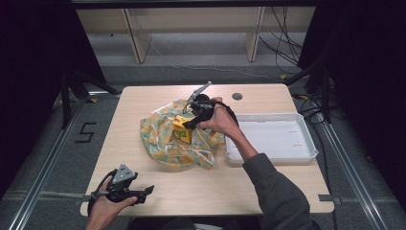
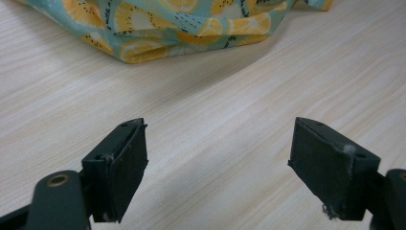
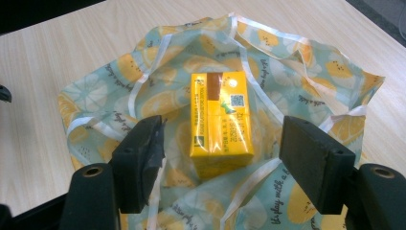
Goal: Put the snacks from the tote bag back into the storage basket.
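Note:
A yellow drink carton [image 3: 221,117] lies on a crumpled teal cloth bag with a lemon print [image 3: 306,86] in the middle of the wooden table [image 1: 215,187]. My right gripper [image 3: 220,158] hovers just over the carton [image 1: 182,129], its jaws open, one on each side, with a gap to the carton on both sides. At the table's front left corner my left gripper [image 1: 147,190] is held low over bare wood, open, with nothing between its jaws [image 2: 218,158]. The edge of the bag [image 2: 167,24] lies some way ahead of it.
A shallow white tray [image 1: 273,160] sits to the right of the bag [image 1: 167,143], close to my right forearm. A round cable hole [image 1: 237,96] is near the table's far edge. Bare wood stretches along the front of the table.

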{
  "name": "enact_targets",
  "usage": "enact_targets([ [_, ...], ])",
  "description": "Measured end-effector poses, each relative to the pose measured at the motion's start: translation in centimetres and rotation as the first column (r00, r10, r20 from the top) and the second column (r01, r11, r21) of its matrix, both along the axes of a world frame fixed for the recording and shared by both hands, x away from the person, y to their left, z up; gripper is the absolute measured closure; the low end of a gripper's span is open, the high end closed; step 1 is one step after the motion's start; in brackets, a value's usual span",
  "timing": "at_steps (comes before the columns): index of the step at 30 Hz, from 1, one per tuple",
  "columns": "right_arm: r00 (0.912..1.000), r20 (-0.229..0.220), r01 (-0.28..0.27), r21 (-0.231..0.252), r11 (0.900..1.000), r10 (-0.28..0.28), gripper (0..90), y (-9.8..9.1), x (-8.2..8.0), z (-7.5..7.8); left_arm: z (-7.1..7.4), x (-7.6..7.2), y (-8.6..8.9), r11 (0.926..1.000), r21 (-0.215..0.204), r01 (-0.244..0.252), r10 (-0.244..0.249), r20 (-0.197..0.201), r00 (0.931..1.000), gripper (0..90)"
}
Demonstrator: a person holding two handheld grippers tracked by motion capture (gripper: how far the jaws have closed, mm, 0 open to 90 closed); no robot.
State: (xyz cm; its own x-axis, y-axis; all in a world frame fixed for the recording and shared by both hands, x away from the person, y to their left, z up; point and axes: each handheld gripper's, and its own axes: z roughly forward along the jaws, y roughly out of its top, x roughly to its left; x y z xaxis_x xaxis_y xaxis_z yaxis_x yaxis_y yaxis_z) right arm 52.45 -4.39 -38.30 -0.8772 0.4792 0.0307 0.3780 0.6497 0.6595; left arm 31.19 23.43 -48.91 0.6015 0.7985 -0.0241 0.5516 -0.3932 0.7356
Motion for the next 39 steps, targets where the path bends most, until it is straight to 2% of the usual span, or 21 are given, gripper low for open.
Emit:
enact_targets([
  [3, 1.0000, 0.010, -0.001, -0.001, 1.0000, 0.001, 32.5, 0.1, 0.2, 0.0, -0.3, -0.2, -0.1, 1.0000, 0.004, 0.000, 0.000, -0.008, 1.0000, 20.0],
  [4, 1.0000, 0.006, 0.002, -0.002, 1.0000, -0.002, 32.3, 0.2, 0.2, 0.0, -0.4, -0.3, -0.3, 0.9997, -0.016, -0.020, 0.020, 0.003, 0.9998, 20.0],
  [5, 0.9999, 0.012, -0.002, -0.001, 1.0000, 0.002, 31.9, 0.3, 0.3, 0.0, -0.4, -0.3, -0.3, 0.9997, -0.016, -0.020, 0.020, 0.003, 0.9998, 20.0],
  [7, 0.9999, 0.012, 0.002, -0.011, 0.9999, -0.001, 31.7, 0.4, 0.4, 0.0, -0.4, -0.3, -0.2, 1.0000, -0.001, -0.005, 0.005, 0.000, 1.0000, 20.0],
  [9, 0.9999, 0.012, -0.005, 0.001, 1.0000, 0.005, 31.0, 0.7, 0.5, -0.1, -0.5, -0.3, -0.1, 1.0000, 0.007, 0.006, -0.006, -0.003, 1.0000, 19.9],
  [10, 1.0000, -0.001, -0.005, -0.008, 1.0000, 0.005, 30.9, 0.7, 0.5, 0.1, -0.6, -0.3, -0.2, 1.0000, -0.001, 0.002, -0.002, -0.001, 1.0000, 19.9],
  [12, 0.9999, 0.011, -0.008, -0.015, 0.9999, 0.008, 30.8, 0.9, 0.8, 0.0, -0.7, -0.4, -0.3, 0.9999, -0.016, -0.003, 0.003, -0.011, 0.9999, 19.9],
  [13, 1.0000, 0.005, 0.007, -0.004, 1.0000, -0.007, 30.8, 1.0, 0.8, 0.0, -0.7, -0.4, -0.3, 0.9999, -0.016, -0.003, 0.003, -0.011, 0.9999, 19.8],
  [16, 1.0000, 0.006, 0.003, -0.016, 0.9999, -0.003, 30.8, 1.2, 0.9, 0.1, -0.7, -0.4, -0.1, 1.0000, -0.005, 0.008, -0.008, -0.010, 0.9999, 19.8],
  [18, 0.9999, 0.012, -0.009, -0.021, 0.9997, 0.009, 30.6, 1.5, 1.1, 0.0, -0.8, -0.4, -0.2, 0.9999, -0.016, 0.001, -0.001, -0.007, 1.0000, 19.8],
  [19, 0.9997, 0.004, -0.025, -0.037, 0.9990, 0.025, 30.6, 1.8, 1.3, -0.1, -0.7, -0.3, -0.2, 0.9999, 0.005, 0.015, -0.015, 0.001, 0.9999, 19.8],
  [23, 0.9993, 0.000, -0.037, -0.052, 0.9979, 0.037, 30.6, 2.3, 1.6, -0.4, -0.7, -0.3, -0.2, 0.9999, 0.006, 0.012, -0.012, 0.002, 0.9999, 19.8],
  [24, 0.9994, -0.018, -0.030, -0.062, 0.9976, 0.029, 30.6, 2.5, 1.7, -0.7, -0.9, -0.3, -0.3, 0.9999, -0.009, -0.012, 0.012, -0.003, 0.9999, 19.8],
  [25, 0.9993, -0.031, -0.025, -0.062, 0.9977, 0.023, 30.6, 2.6, 1.7, -0.9, -0.8, -0.3, -0.2, 1.0000, -0.003, -0.001, 0.001, -0.004, 1.0000, 19.8],
  [26, 0.9992, -0.019, -0.035, -0.069, 0.9970, 0.034, 30.5, 2.6, 2.0, -1.1, -0.8, -0.2, 0.0, 0.9996, 0.021, 0.016, -0.016, -0.007, 0.9998, 19.8],
  [28, 0.9991, -0.028, -0.033, -0.070, 0.9970, 0.032, 30.4, 2.6, 2.0, -1.2, -0.9, -0.2, -0.1, 1.0000, 0.006, 0.004, -0.004, 0.005, 1.0000, 19.8],
  [29, 0.9990, -0.036, -0.028, -0.071, 0.9971, 0.026, 30.4, 2.7, 2.1, -1.4, -0.8, -0.2, 0.0, 0.9997, 0.019, 0.013, -0.012, -0.007, 0.9999, 19.8],
  [32, 0.9990, -0.037, -0.029, -0.074, 0.9968, 0.027, 30.3, 2.9, 2.2, -1.6, -0.9, -0.2, -0.1, 1.0000, -0.001, -0.001, 0.001, -0.001, 1.0000, 19.8],
  [33, 0.9990, -0.030, -0.036, -0.073, 0.9967, 0.034, 30.3, 2.9, 2.2, -1.6, -0.8, -0.2, 0.0, 0.9997, 0.021, 0.014, -0.014, -0.006, 0.9999, 19.8],
  [34, 0.9987, -0.045, -0.028, -0.074, 0.9968, 0.025, 30.3, 2.9, 2.2, -1.6, -0.9, -0.2, 0.0, 0.9998, 0.016, 0.010, -0.010, -0.001, 0.9999, 19.8],
  [39, 0.9988, -0.042, -0.028, -0.080, 0.9964, 0.025, 29.9, 3.1, 2.4, -1.9, -0.9, -0.2, 0.0, 0.9998, 0.016, 0.008, -0.008, -0.001, 1.0000, 19.8],
])
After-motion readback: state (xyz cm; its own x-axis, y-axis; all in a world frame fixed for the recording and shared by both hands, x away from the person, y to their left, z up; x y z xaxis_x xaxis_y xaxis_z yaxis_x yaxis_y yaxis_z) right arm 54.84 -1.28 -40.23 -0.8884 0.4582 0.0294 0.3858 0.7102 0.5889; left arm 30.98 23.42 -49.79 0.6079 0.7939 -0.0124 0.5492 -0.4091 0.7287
